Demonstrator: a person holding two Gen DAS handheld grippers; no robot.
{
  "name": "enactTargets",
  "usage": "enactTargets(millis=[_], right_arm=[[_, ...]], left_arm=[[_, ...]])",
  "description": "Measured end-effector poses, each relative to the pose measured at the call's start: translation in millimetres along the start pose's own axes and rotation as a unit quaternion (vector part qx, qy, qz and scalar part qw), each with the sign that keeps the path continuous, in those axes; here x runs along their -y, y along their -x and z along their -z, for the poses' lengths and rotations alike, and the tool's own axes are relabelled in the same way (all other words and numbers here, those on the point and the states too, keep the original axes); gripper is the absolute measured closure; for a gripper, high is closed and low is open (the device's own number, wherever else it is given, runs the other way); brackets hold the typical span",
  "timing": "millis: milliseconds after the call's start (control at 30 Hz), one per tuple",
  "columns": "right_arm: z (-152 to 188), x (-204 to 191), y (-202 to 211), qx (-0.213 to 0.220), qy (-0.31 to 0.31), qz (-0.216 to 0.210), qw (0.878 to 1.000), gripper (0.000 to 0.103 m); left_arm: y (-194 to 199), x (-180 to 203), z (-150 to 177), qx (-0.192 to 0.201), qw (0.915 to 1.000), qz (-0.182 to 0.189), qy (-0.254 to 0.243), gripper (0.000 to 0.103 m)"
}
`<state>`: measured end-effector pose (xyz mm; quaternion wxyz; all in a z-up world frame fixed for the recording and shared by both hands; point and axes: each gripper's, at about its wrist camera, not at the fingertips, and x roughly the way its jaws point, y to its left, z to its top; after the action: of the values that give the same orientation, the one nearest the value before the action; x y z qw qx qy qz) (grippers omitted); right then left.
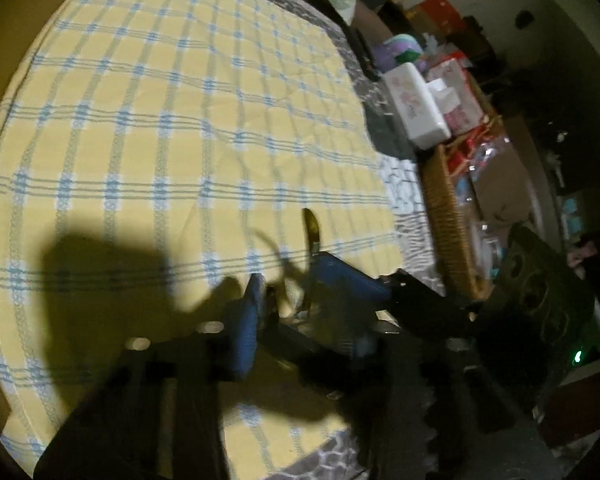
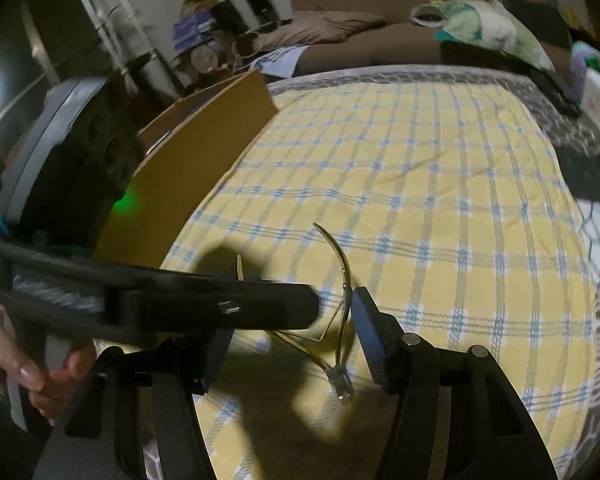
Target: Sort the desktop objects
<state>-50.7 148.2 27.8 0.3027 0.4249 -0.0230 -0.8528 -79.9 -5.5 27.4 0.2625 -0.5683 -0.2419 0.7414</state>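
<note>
Right wrist view: we hold yellow-tinted glasses (image 2: pixel 332 312) above the checked cloth (image 2: pixel 440 184), left tongs (image 1: pixel 288 284) clenched on them, right tongs (image 2: pixel 292 332) parted around them. Sorting seems unfinished; the glasses await placing, perhaps in the basket (image 1: pixel 448 216).

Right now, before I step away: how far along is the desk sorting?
Done: the checked cloth shows only one item; a wicker basket beside it already holds clutter. In hand: the glasses sit between the pads of the left gripper and right gripper; whose grip holds them is unclear. Left: putting them away.
</note>
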Motion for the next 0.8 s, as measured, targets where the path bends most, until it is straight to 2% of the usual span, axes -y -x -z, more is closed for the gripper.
enactTargets(millis=[100, 233, 500, 667, 800], right_arm=[[-8, -9, 4, 0.007, 0.006, 0.001, 1.000, 0.044], [-27, -29, 11, 0.020, 0.022, -0.003, 1.000, 0.044], [-95, -106, 18, 0.045, 0.084, -0.018, 0.995, 0.044], [-143, -171, -7, 0.046, 0.130, -0.034, 0.990, 0.044], [-175, -208, -49, 0.041, 0.112, -0.065, 0.991, 0.044]], left_arm=[[19, -4, -5, 0.014, 0.9996, 0.021, 0.016, 0.078], [51, -2, -14, 0.034, 0.9991, 0.021, 0.014, 0.080], [159, -12, -42, 0.099, 0.9949, 0.019, 0.004, 0.080], [228, -47, -62, 0.139, 0.9903, -0.001, 0.012, 0.080], [268, -87, -89, 0.144, 0.9890, -0.023, 0.024, 0.080]])
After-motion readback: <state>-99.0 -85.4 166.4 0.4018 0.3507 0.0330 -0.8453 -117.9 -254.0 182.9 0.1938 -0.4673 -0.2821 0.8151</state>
